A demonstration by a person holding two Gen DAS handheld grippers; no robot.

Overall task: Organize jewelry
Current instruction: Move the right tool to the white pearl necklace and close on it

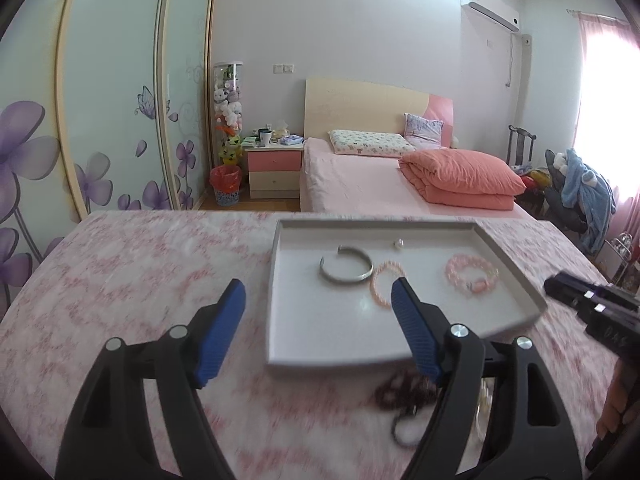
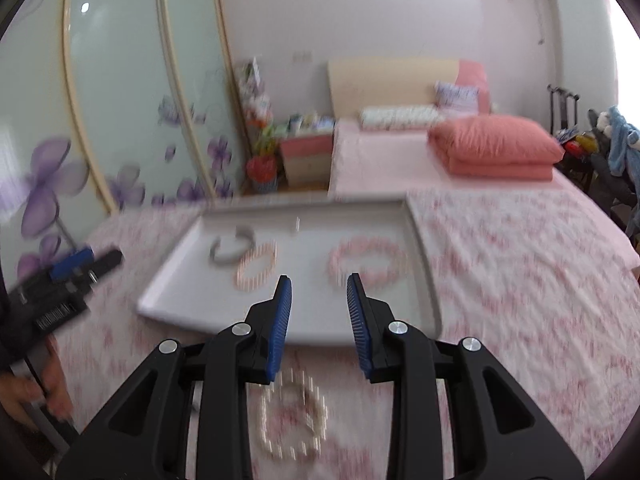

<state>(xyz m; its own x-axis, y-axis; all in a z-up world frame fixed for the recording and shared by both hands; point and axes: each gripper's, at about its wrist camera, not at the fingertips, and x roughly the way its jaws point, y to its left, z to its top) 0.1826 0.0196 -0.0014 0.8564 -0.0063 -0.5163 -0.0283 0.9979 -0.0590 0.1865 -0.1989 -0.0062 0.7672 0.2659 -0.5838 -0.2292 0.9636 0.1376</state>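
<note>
A grey tray [image 1: 516,276] lies on a pink-patterned tablecloth; it also shows in the right wrist view [image 2: 420,248]. In it lie a silver bangle [image 1: 346,270], a thin pink bead bracelet [image 1: 380,284], a thick pink bead bracelet [image 1: 472,274] and a small white piece [image 1: 398,244]. A dark bead string [image 1: 404,396] lies on the cloth in front of the tray. A pale pearl bracelet [image 2: 294,420] lies on the cloth below my right gripper [image 2: 319,284]. My left gripper [image 1: 318,292] is open wide and empty, over the tray's near left. My right gripper is open and empty.
The other gripper shows at the right edge of the left wrist view [image 1: 592,308] and at the left edge of the right wrist view [image 2: 68,276]. Behind the table are a pink bed [image 1: 360,184], a nightstand [image 1: 274,172] and wardrobe doors [image 1: 100,100].
</note>
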